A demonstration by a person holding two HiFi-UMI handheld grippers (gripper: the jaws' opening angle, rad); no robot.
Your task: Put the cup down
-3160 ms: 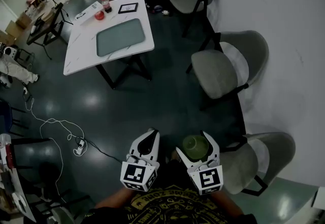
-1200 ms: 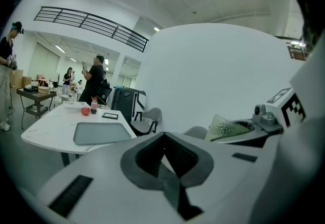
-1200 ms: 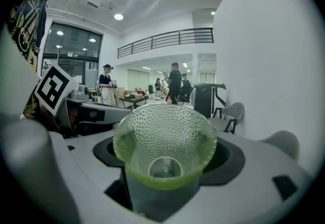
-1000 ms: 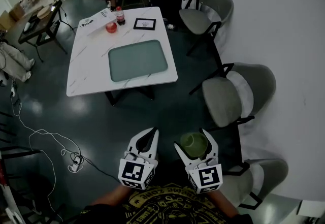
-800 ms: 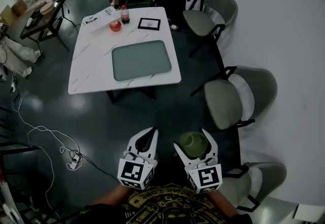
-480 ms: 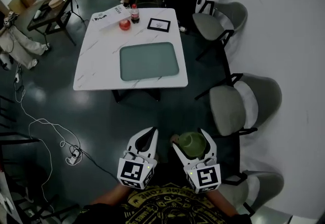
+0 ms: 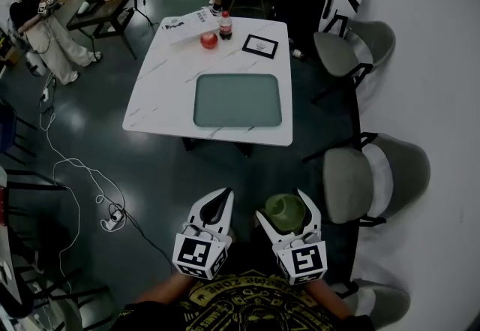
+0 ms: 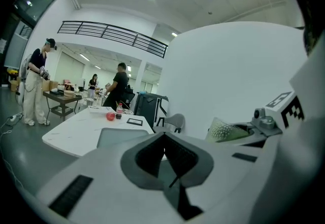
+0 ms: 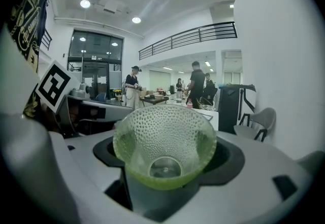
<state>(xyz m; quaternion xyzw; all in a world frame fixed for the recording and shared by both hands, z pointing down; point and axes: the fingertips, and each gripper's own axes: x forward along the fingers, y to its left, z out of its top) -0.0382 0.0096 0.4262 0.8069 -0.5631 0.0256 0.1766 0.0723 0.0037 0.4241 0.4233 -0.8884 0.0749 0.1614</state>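
The right gripper [image 7: 283,203] grips a green dimpled glass cup [image 9: 165,144] between its jaws, held in the air over the dark floor [image 7: 150,172]. Just beside it, the left gripper [image 7: 221,199] is clenched on nothing. A white marble-patterned table [image 7: 159,97] stands well ahead.

My left gripper [image 7: 223,200] and right gripper [image 7: 286,203] are held side by side close to my torso, both pointing to the far side. My left jaws are pressed together on nothing; my right jaws clamp a green dimpled cup [image 9: 164,139]. My forearms [image 7: 160,293] enter from the near edge.
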